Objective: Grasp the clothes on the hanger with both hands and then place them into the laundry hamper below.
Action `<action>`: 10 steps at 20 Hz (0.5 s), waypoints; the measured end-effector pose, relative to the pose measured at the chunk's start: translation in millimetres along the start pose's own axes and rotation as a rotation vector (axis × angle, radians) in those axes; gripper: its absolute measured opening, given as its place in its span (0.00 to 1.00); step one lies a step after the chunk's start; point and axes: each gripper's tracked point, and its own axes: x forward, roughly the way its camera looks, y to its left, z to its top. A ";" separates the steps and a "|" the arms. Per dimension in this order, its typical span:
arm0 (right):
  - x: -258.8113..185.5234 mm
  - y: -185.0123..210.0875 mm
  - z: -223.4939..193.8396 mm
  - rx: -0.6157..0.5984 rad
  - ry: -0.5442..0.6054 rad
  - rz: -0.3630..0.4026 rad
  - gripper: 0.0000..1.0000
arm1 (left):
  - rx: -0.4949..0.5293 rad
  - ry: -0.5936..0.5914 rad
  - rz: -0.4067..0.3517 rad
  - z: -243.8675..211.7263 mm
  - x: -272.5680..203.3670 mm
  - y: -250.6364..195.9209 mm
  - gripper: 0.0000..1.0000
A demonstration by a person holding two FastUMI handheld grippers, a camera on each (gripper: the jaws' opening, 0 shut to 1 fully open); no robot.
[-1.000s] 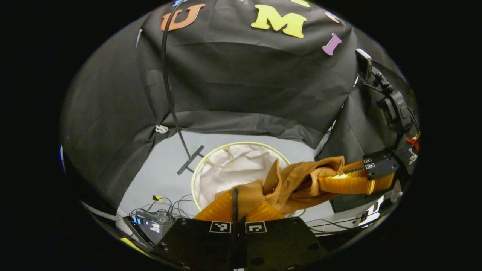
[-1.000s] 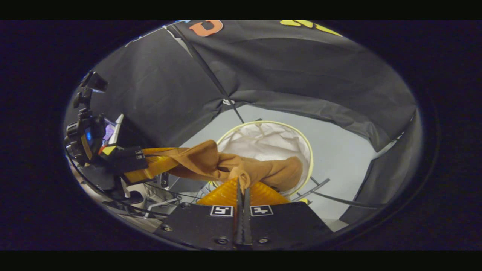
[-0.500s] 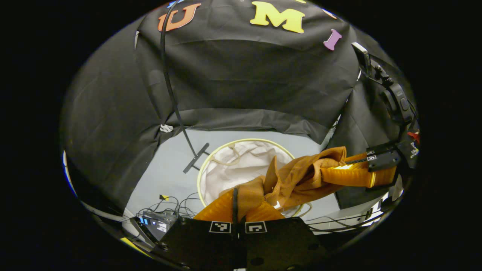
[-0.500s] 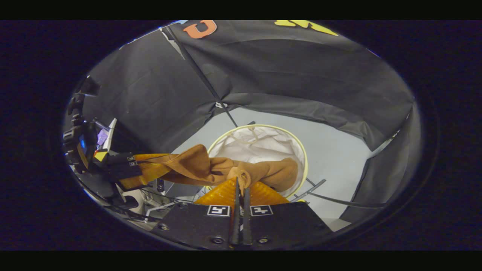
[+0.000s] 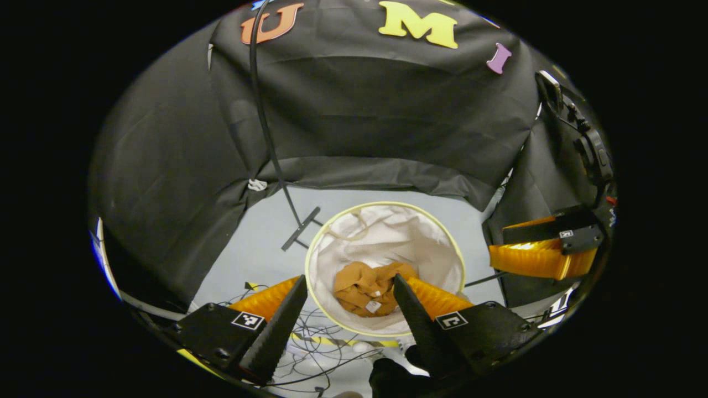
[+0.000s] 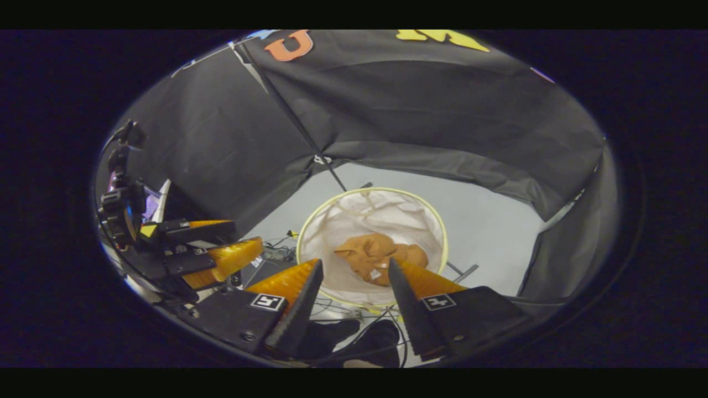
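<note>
The crumpled rust-brown cloth garment [image 5: 369, 287] lies bunched at the bottom of the round white fabric laundry hamper with a pale yellow rim [image 5: 442, 232], a small white tag showing on its near side. In the right gripper view the same garment [image 6: 379, 257] sits inside the hamper [image 6: 437, 226], slightly toward its near side, touching nothing but the hamper's lining.

The left hand-held gripper [image 5: 349, 309] hangs above the hamper's near edge with its two fingers spread wide apart, released and grasping nothing; the garment shows in the gap between them, well below. The right hand-held gripper [image 6: 354, 296] is likewise spread open above the hamper's near rim and empty. Each one also shows in the other's view: the right hand-held gripper [image 5: 539, 251] at the far right of the left gripper view, the left hand-held gripper [image 6: 221, 249] at the left of the right gripper view, both with fingers apart.

The hamper stands on a pale grey floor [image 5: 260, 243]. A thin black pole [image 5: 271, 149] rises from a flat black foot just left of the hamper. Tangled dark cables [image 5: 315, 359] lie on the floor near the hamper's near side.
</note>
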 end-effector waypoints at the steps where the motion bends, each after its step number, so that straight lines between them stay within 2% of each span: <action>1: -1.1 -4.5 -0.6 0.006 0.001 -0.009 0.76 | -0.004 0.004 0.007 -2.2 -2.0 2.3 0.96; 3: -2.1 -19.1 -2.1 0.009 -0.007 -0.033 0.77 | -0.014 0.008 0.018 -8.1 -3.7 5.1 1.00; 4: -3.0 -22.3 -3.4 0.012 -0.007 -0.034 0.77 | -0.015 0.008 0.024 -9.0 -4.6 6.2 0.96; 6: -8.4 -29.0 -1.4 0.014 -0.016 -0.046 0.80 | -0.016 0.008 0.041 -16.5 -6.1 9.1 0.96; 9: -13.3 -47.9 6.4 -0.014 -0.055 -0.102 0.77 | -0.021 -0.005 0.066 -10.4 -15.3 5.4 0.96; 10: -13.1 -53.2 8.9 -0.034 -0.071 -0.119 0.77 | -0.024 -0.011 0.074 -8.0 -19.4 3.6 1.00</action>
